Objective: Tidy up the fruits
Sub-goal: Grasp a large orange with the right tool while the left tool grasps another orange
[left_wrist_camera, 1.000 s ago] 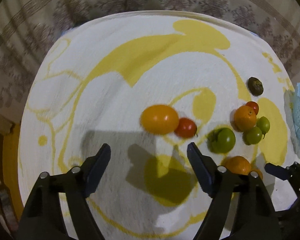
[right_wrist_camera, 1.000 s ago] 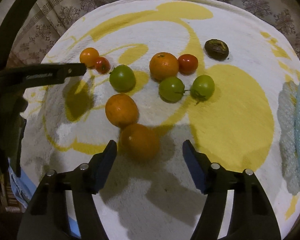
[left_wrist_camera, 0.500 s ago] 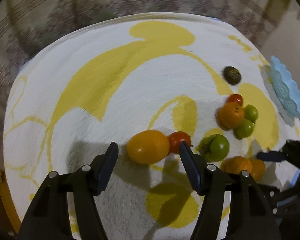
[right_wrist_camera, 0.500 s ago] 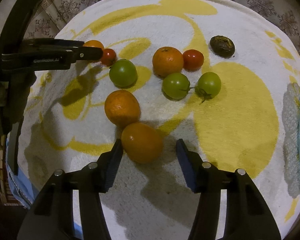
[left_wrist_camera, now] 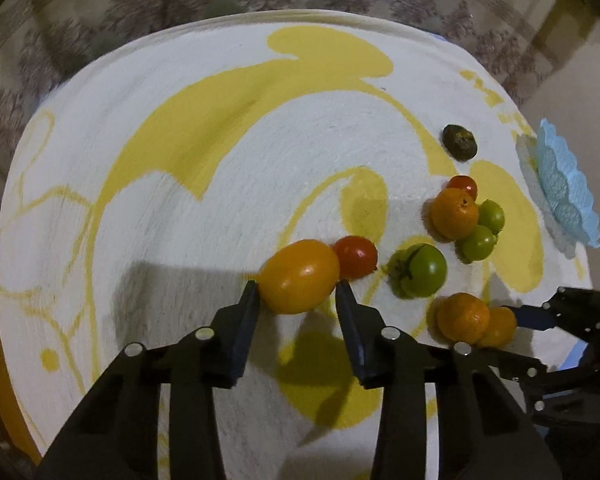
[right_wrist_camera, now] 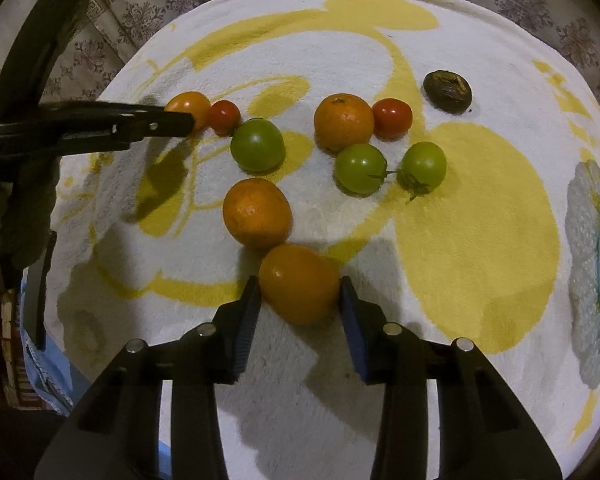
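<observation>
Item: fruit spread on white/yellow towel (right_wrist_camera: 480,240), both tools mid-grasp. L gripper (left_wrist_camera: 298,294): jaws narrowed round the yellow-orange oval fruit (left_wrist_camera: 299,276), pads at or just shy of its flanks; can't tell if firm contact yet. Small red tomato (left_wrist_camera: 355,257) touches that fruit's far side. R gripper (right_wrist_camera: 300,290): jaws narrowed round near orange (right_wrist_camera: 299,283), same state, pads at its sides, grip not confirmed. Second orange (right_wrist_camera: 257,213) sits touching or nearly touching it behind. Other stock: big green tomato (right_wrist_camera: 257,145), third orange (right_wrist_camera: 343,122) w/ red tomato (right_wrist_camera: 392,118) beside, two green tomatoes (right_wrist_camera: 392,166), dark wrinkled fruit (right_wrist_camera: 447,91) apart. Blue lacy dish (left_wrist_camera: 566,196) at R edge. Risks (judgement): round skins, pads low, so fruit may squirt fwd on closing; neighbours likely nudged and roll on lift; over-squeeze could bruise the soft oval fruit; both arms close, tools may clash.
</observation>
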`<state>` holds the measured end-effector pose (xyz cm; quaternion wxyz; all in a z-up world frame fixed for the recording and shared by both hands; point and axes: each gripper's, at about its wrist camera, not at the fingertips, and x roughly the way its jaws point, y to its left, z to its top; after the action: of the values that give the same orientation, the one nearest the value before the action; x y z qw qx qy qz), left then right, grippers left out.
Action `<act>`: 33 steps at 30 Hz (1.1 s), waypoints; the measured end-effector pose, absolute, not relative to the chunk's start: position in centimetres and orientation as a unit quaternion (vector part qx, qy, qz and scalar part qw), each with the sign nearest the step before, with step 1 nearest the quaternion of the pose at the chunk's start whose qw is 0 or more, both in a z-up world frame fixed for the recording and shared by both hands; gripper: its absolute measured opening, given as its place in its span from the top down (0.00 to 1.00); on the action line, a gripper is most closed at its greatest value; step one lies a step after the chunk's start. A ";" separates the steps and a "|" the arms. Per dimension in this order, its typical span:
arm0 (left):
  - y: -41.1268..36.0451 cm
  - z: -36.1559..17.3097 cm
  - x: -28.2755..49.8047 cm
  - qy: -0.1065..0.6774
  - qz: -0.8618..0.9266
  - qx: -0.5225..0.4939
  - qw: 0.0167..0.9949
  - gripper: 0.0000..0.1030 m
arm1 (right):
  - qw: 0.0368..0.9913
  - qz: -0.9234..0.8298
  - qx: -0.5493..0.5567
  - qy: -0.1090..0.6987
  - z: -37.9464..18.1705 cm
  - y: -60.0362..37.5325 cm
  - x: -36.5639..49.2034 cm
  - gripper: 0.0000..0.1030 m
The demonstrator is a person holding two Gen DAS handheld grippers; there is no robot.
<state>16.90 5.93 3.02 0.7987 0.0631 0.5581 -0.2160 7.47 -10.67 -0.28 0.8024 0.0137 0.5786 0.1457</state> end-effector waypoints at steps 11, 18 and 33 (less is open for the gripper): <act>5.6 2.8 14.2 0.562 -0.193 0.052 0.803 0.66 | 0.803 0.134 0.027 0.580 0.0 -12.3 6.1 0.60; 3.8 2.2 14.8 0.556 -0.194 0.094 0.803 0.65 | 0.808 0.129 0.034 0.575 0.5 -13.4 5.1 0.60; 4.6 4.9 12.6 0.559 -0.134 0.047 0.817 0.67 | 0.815 0.129 0.077 0.560 2.7 -16.0 4.3 0.60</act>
<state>12.57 4.61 4.89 0.8172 0.0469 0.5586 -0.1344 4.32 -16.01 2.71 0.8148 0.0770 0.5600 0.1285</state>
